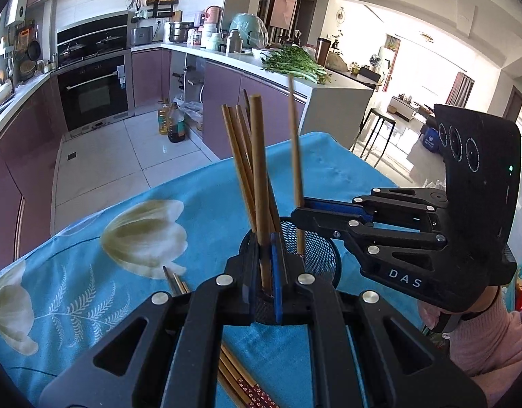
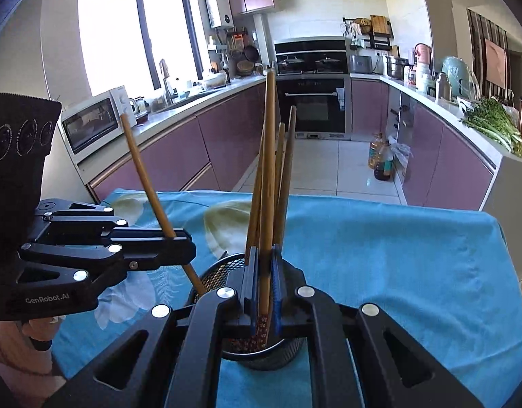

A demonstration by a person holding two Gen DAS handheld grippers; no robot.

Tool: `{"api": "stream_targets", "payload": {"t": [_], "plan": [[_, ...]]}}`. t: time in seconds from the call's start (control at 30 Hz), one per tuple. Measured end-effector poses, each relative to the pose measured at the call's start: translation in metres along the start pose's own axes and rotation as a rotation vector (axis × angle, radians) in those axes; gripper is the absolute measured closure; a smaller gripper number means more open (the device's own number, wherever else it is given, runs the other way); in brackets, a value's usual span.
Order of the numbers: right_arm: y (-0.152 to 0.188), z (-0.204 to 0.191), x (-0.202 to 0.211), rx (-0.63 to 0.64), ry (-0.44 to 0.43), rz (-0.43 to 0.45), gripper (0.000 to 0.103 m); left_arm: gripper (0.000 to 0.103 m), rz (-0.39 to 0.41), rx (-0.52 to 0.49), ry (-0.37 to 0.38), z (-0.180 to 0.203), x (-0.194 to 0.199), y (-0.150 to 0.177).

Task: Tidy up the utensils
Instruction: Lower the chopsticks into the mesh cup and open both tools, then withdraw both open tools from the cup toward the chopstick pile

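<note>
Taking the black mesh cup (image 1: 324, 251) on the blue flowered cloth (image 1: 199, 197) as the landmark: to its left, loose chopsticks (image 1: 175, 284) lie flat on the cloth, not yet sorted, and more (image 1: 239, 379) lie just in front of the cup, under the left gripper. The left gripper (image 1: 267, 272) is clamped on one bamboo chopstick (image 1: 261, 183), which stands nearly upright with its lower end at the cup's near rim. Several chopsticks (image 1: 239, 156) already stand in the cup, leaning left. On the cup's right side the right gripper (image 1: 300, 212) is pinched shut on a second chopstick (image 1: 295, 142), its tip already down inside the mesh (the right wrist view shows the patterned end (image 2: 261, 329) of that stick below the pads).

To finish the step well, I would lower each stick until its end sits deep in the cup, then release the two sticks one at a time. The main risk is nudging the light cup or the standing bundle.
</note>
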State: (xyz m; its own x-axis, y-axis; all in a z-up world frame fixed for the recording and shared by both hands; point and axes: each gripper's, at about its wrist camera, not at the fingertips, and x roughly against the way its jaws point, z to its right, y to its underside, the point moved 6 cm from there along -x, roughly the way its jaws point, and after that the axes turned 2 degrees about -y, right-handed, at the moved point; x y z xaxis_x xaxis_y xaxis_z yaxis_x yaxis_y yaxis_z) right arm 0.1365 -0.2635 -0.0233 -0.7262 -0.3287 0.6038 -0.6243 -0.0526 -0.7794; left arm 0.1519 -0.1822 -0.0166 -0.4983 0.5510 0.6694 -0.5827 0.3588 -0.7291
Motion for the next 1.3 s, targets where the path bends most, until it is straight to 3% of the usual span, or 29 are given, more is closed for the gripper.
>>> {"api": "stream_targets", "payload": {"t": [0.27,0.53,0.7,0.77,0.9,1.07,1.2,1.3], "plan": [[0.002,0.001,-0.005,-0.029,-0.009,0.000,0.096,0.091,-0.005,0.023,-0.001,-0.003,-0.010,-0.004],[0.001,-0.005,0.003,-0.021,-0.025,0.026,0.094,0.085,0.055,0.036,-0.035,-0.009,0.008,0.003],[0.003,-0.020,0.020,0.012,-0.055,0.062,0.082,0.076,0.128,0.053,-0.095,-0.018,0.035,0.015],[0.006,-0.029,0.028,0.028,-0.079,0.076,0.075,0.068,0.162,0.058,-0.118,-0.022,0.049,0.022],[0.013,-0.047,0.038,0.059,-0.128,0.086,0.070,0.059,0.203,0.070,-0.187,-0.035,0.073,0.041],[0.035,-0.069,0.032,0.093,-0.180,0.040,0.063,0.042,0.215,0.092,-0.265,-0.048,0.087,0.067],[0.061,-0.076,0.007,0.073,-0.197,-0.046,0.062,0.038,0.185,0.106,-0.301,-0.056,0.084,0.092],[0.080,-0.081,-0.014,0.051,-0.200,-0.119,0.062,0.038,0.145,0.144,-0.287,-0.063,0.077,0.106]]}}
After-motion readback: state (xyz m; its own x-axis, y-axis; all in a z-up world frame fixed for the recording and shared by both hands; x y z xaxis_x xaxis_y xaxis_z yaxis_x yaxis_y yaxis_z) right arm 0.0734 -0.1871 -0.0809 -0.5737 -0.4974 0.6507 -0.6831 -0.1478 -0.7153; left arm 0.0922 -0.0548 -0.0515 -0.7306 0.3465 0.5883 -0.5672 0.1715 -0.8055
